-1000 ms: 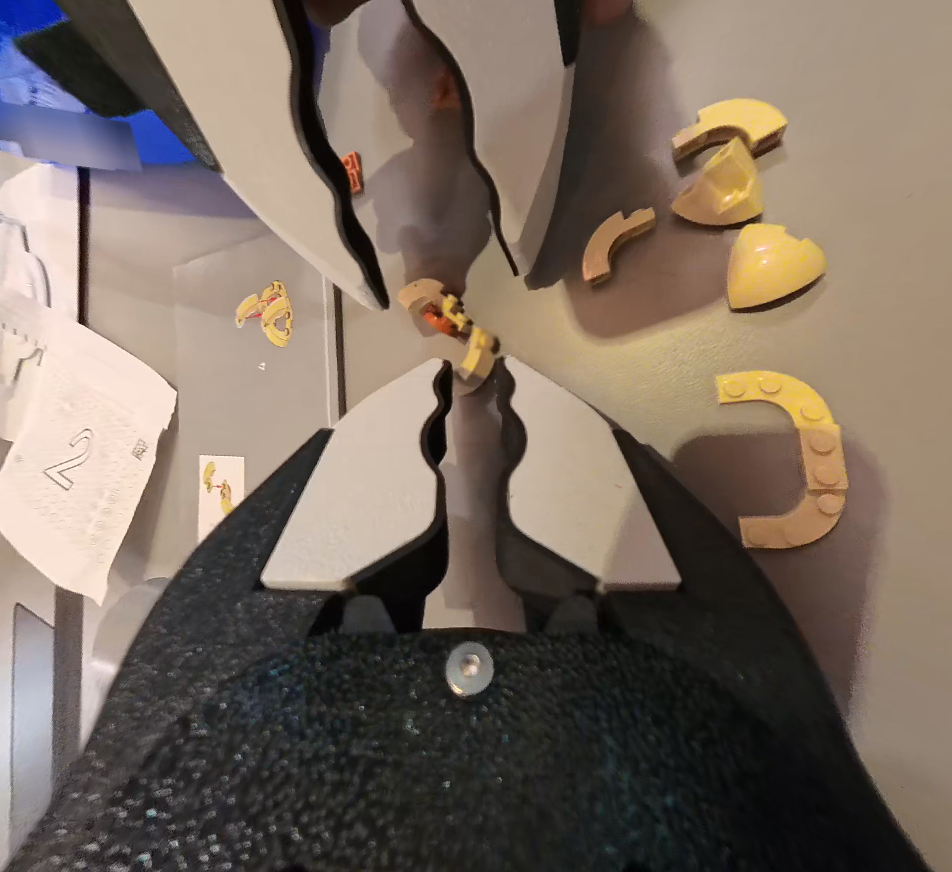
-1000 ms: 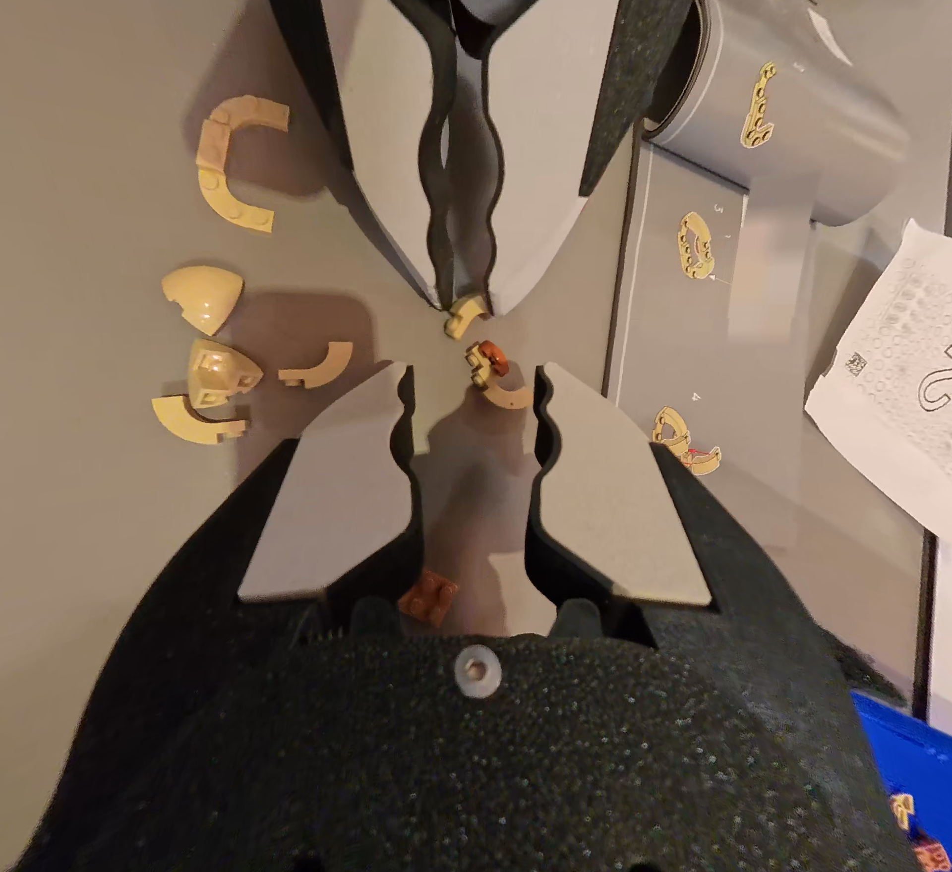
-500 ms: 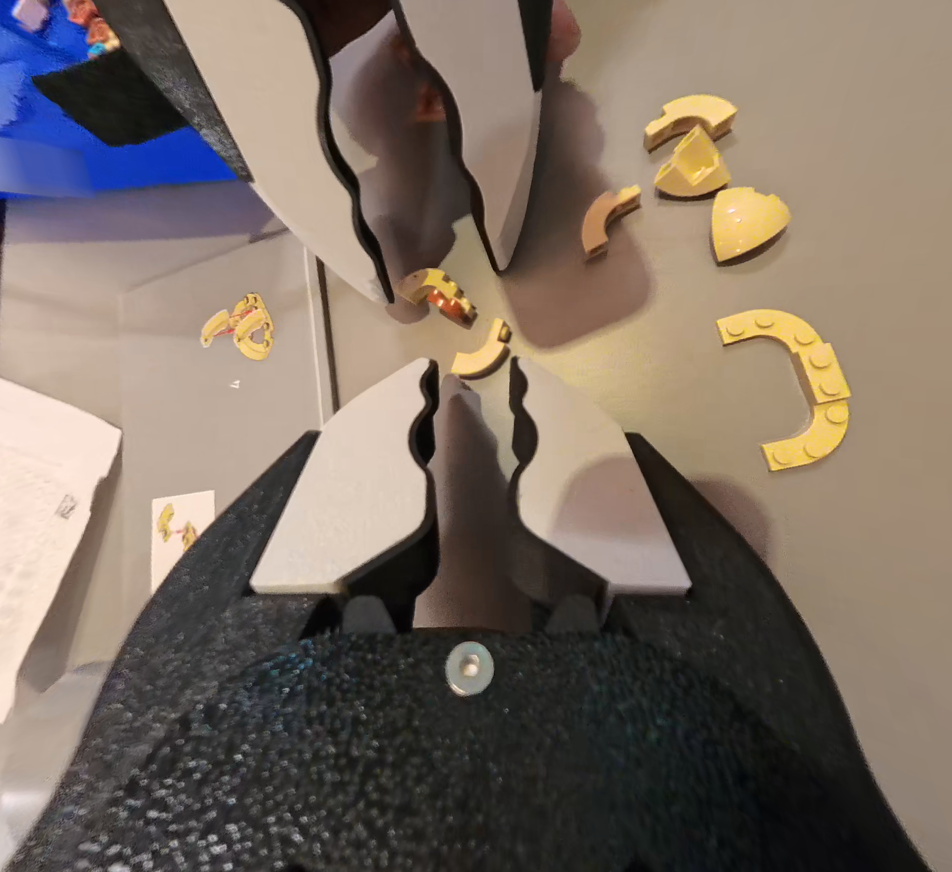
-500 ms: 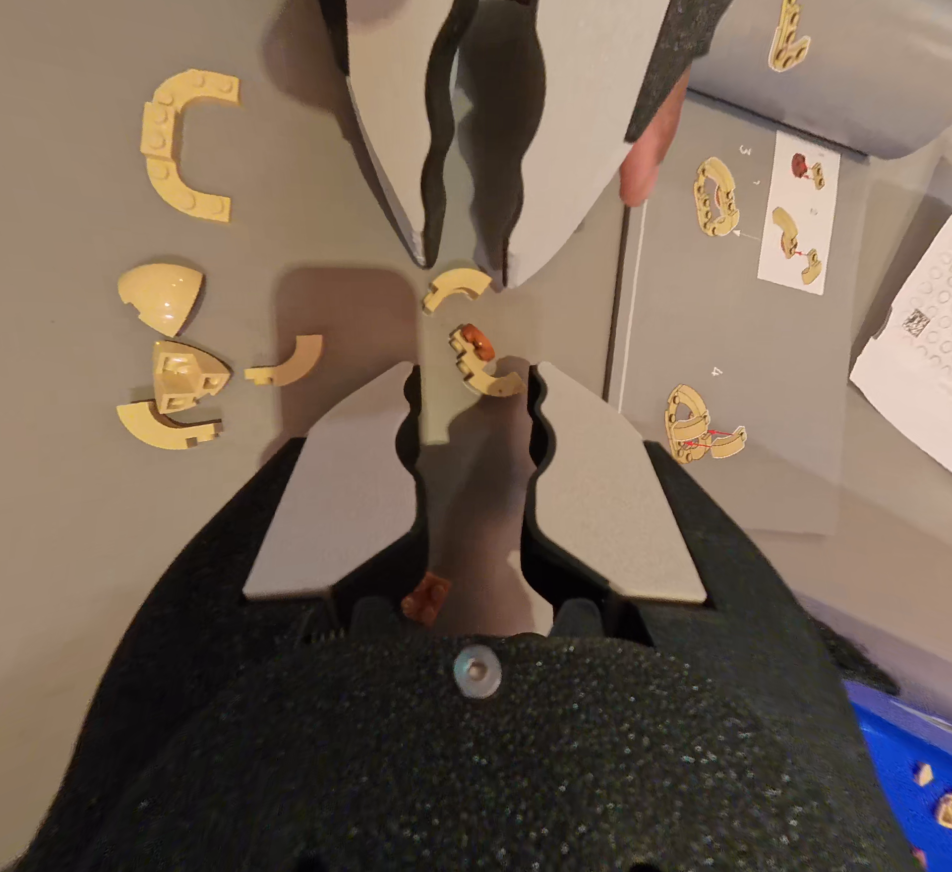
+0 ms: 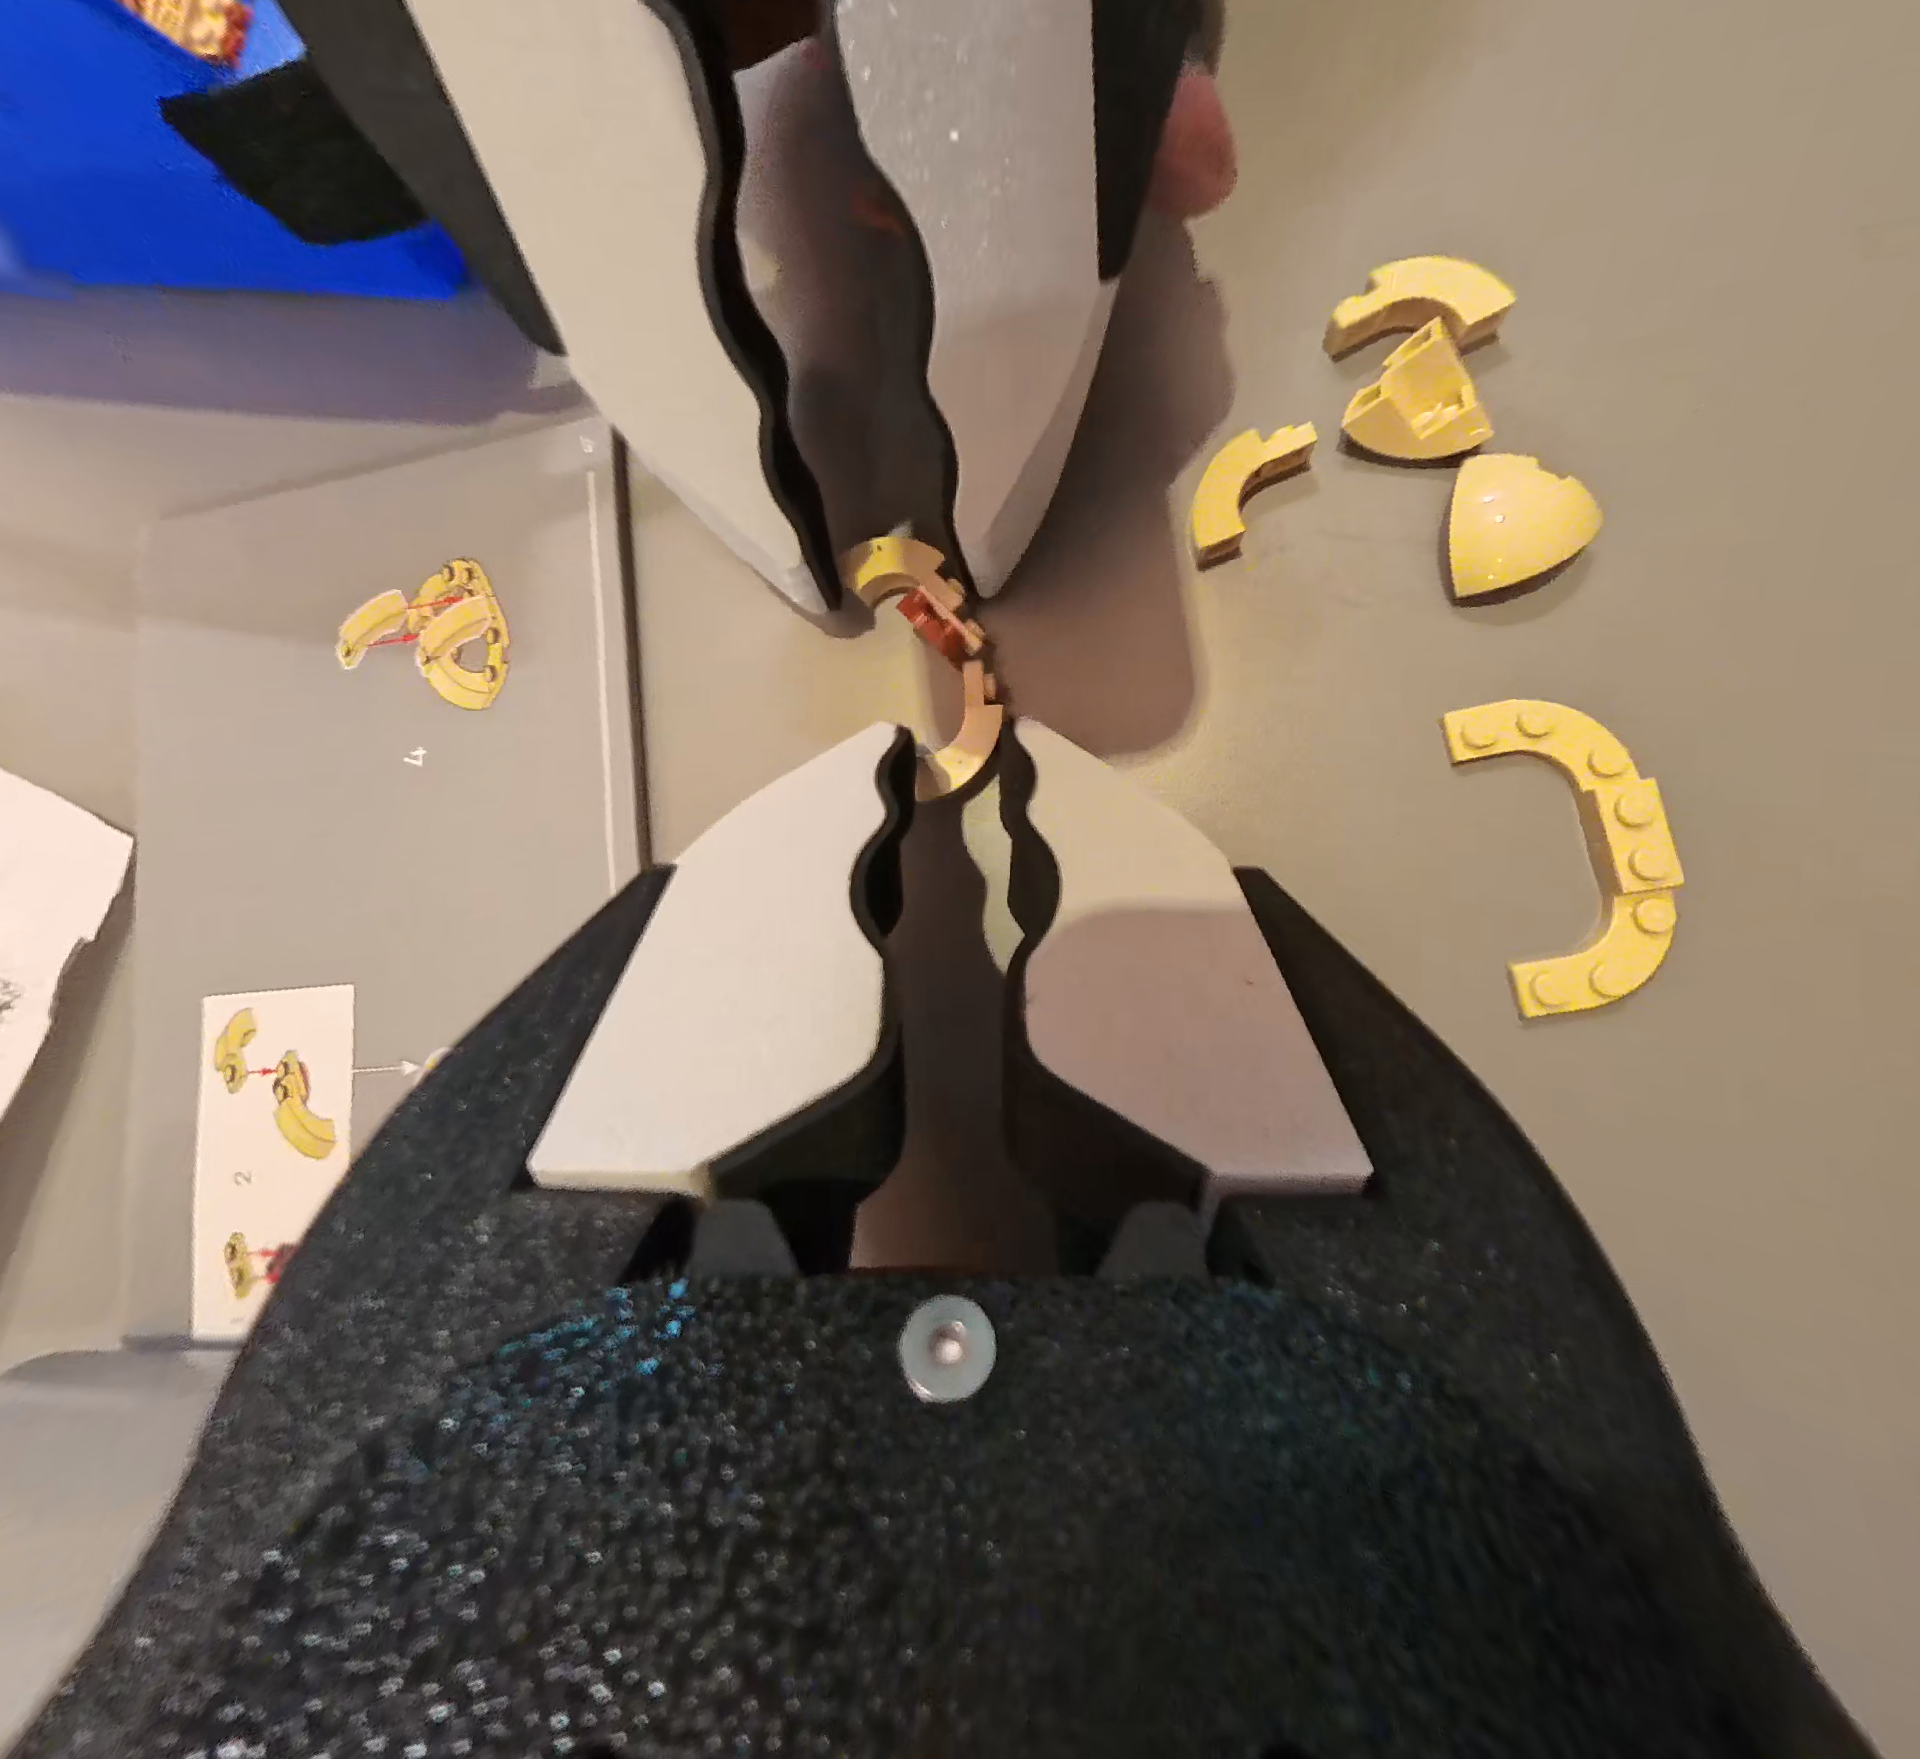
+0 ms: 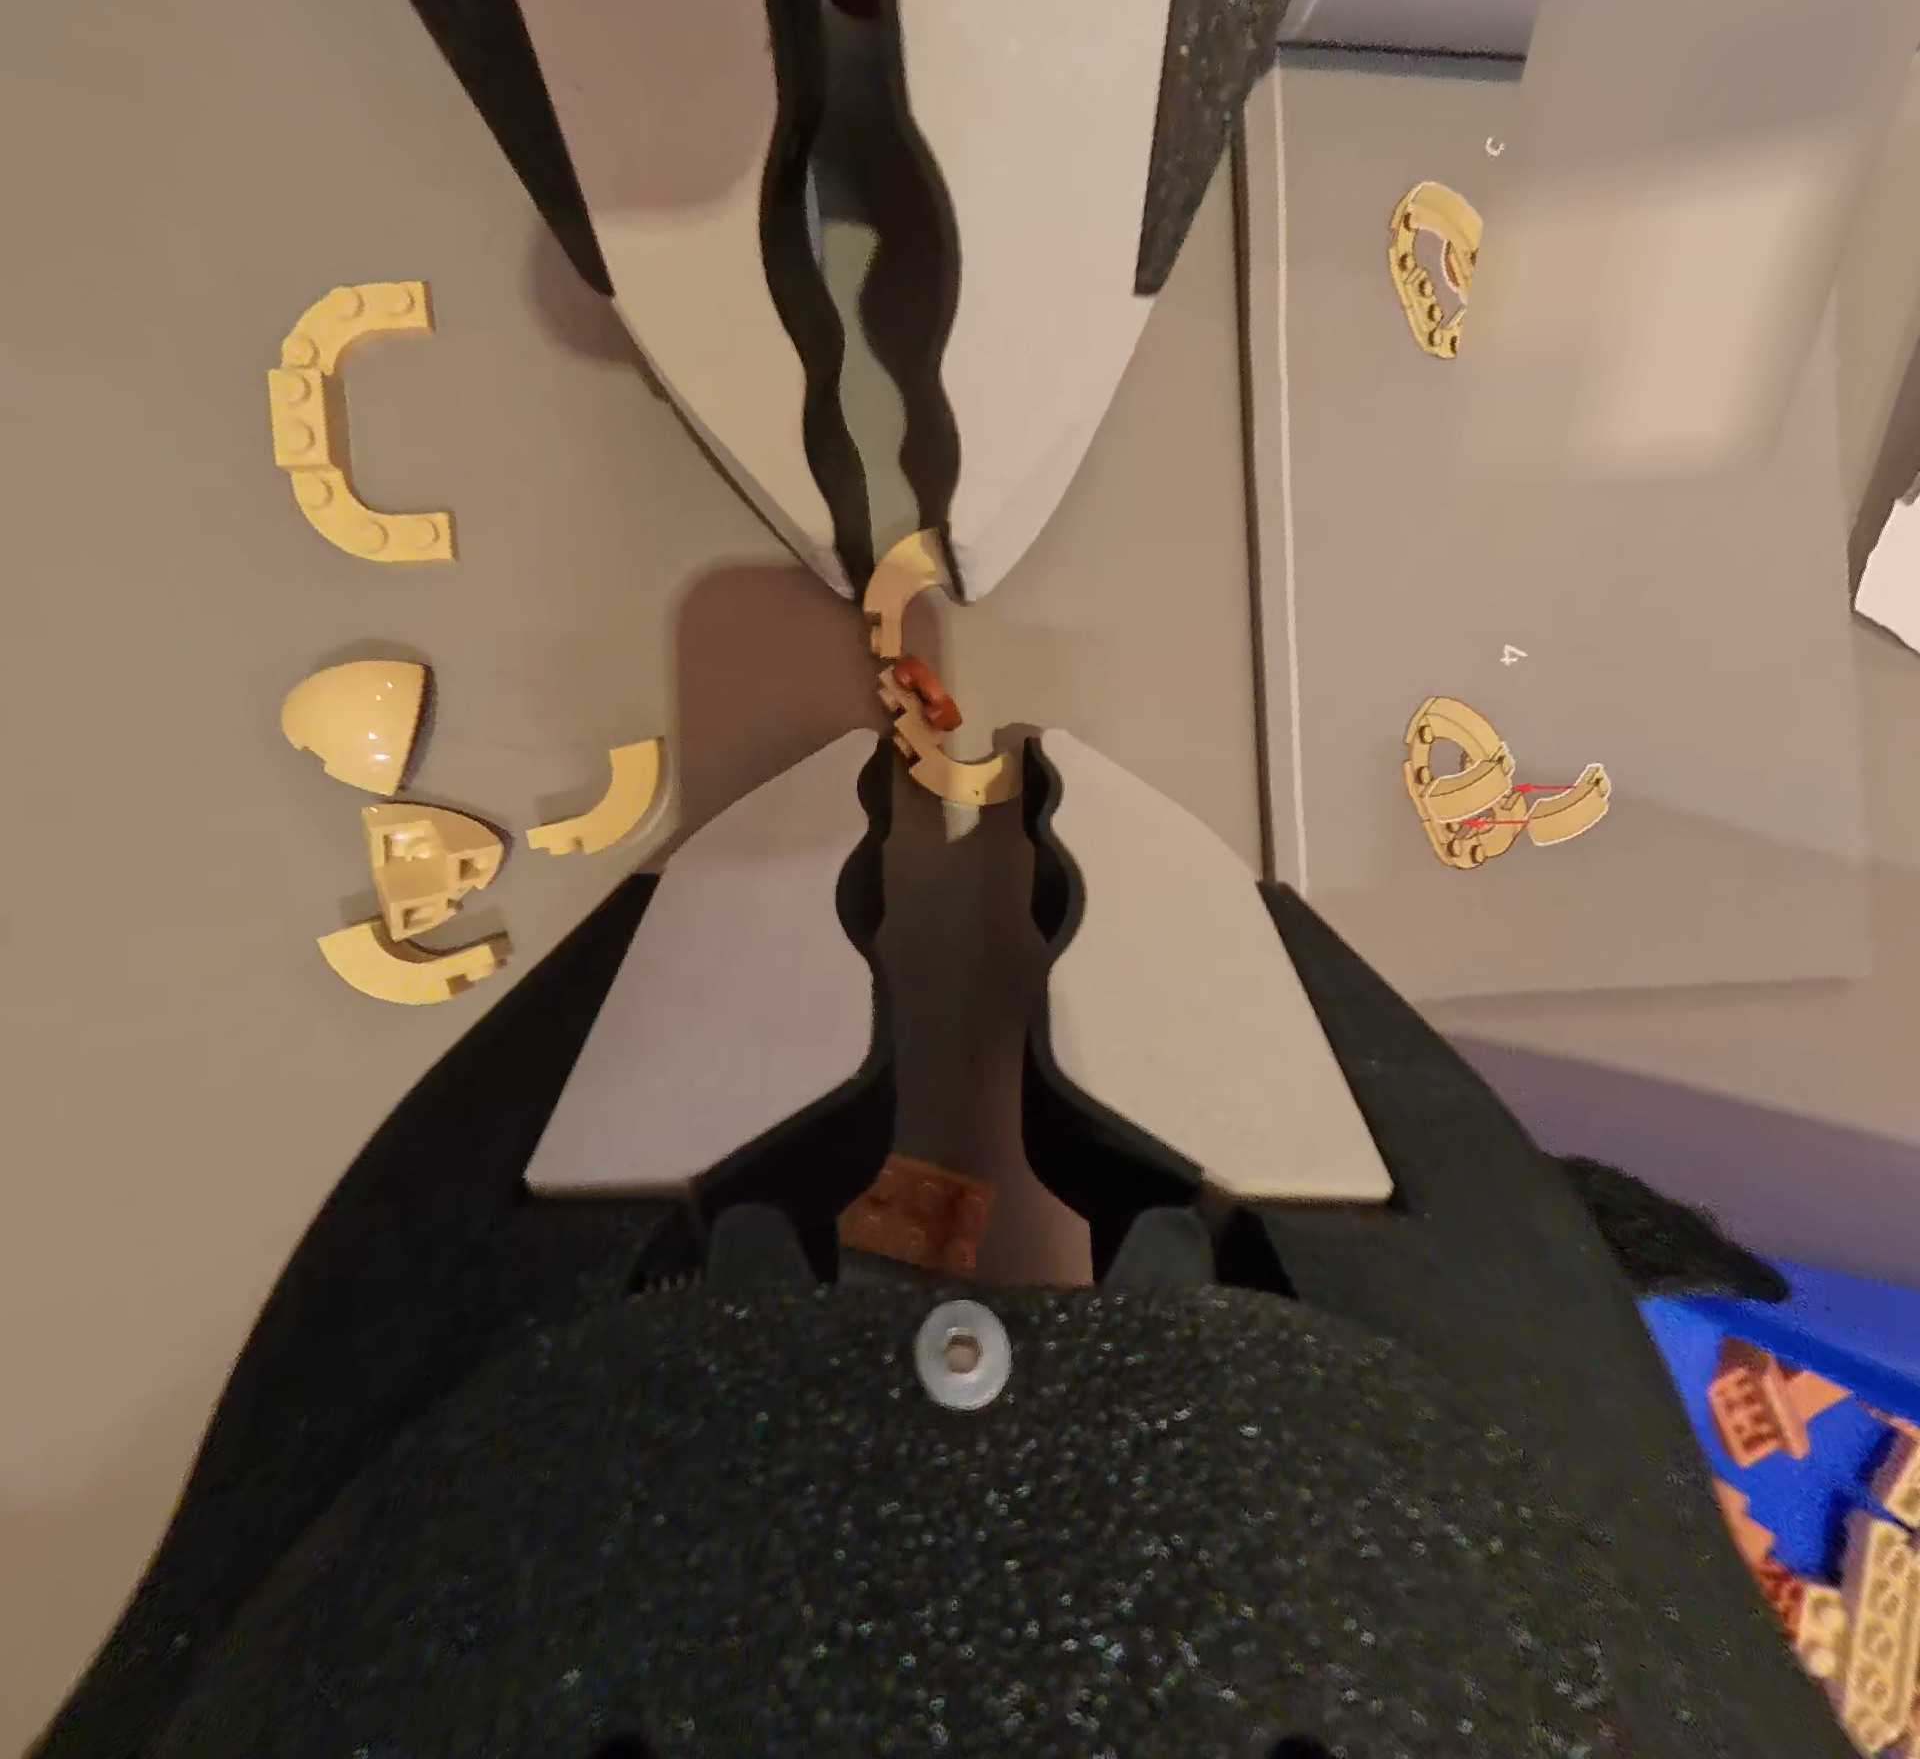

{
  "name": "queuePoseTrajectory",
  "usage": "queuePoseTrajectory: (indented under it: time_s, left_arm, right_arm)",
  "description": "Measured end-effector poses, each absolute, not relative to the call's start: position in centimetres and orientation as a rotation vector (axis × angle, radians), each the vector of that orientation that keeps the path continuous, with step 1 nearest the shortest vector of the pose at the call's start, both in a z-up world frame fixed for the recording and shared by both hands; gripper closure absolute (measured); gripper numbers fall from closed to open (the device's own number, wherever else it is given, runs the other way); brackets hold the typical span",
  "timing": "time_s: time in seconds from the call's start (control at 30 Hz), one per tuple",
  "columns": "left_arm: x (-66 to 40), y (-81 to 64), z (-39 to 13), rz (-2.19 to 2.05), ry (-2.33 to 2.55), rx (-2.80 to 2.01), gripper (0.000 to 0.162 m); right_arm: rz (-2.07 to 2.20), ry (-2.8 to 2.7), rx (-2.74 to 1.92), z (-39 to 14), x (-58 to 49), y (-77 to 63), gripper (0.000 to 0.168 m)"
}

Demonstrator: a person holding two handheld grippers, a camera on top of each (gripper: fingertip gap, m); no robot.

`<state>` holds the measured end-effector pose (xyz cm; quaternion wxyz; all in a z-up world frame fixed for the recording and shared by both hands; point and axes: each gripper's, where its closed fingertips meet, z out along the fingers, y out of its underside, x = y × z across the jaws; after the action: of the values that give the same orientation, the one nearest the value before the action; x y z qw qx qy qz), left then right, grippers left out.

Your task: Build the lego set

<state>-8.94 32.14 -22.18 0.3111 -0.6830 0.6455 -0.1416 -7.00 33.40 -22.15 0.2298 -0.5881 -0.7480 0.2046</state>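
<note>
1. The left gripper (image 5: 958, 753) is clamping one end of a small tan curved lego arch piece (image 5: 961, 743) between its grey fingertips, just above the grey tabletop (image 5: 1558, 99).
2. The right gripper (image 6: 956, 759), facing it tip to tip, is gripping a second tan arch with a reddish-brown round stud piece attached (image 6: 940, 753).
3. The two held parts are meeting end to end in the narrow gap between the opposing tips; whether they are locked together cannot be told.
4. A tan studded U-shaped plate assembly (image 5: 1579, 862), two tan dome quarter pieces (image 5: 1517, 520) and two loose tan arches (image 5: 1242, 488) are lying well apart on the table.
5. An open grey instruction booklet (image 6: 1558, 566) is lying beside them, near a blue tray of loose bricks (image 5: 125, 99).
</note>
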Motion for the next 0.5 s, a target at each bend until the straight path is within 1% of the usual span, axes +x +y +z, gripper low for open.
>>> queuePoseTrajectory:
  time_s: [0.07,0.13,0.17,0.23,0.5]
  left_arm:
    - [-8.9,31.9,-22.1,-0.373,1.688,-1.806,0.147]
    - [-8.7,31.4,-21.9,-0.394,1.676,-1.807,0.147]
    - [-8.6,31.3,-21.8,-0.398,1.673,-1.804,0.147]
    - [-8.6,31.3,-21.6,-0.39,1.649,-1.804,0.147]
    - [-8.8,31.3,-22.2,-0.357,1.644,-1.823,0.147]
  right_arm:
    - [0.548,-2.0,-1.669,-22.1,-7.0,33.4,0.145]
    - [0.551,-1.931,-1.719,-22.0,-7.0,33.4,0.151]
    - [0.567,-1.907,-1.732,-22.0,-7.1,33.2,0.156]
    - [0.587,-1.892,-1.753,-22.0,-7.0,32.8,0.157]
    - [0.562,-1.909,-1.732,-22.2,-7.3,32.4,0.145]
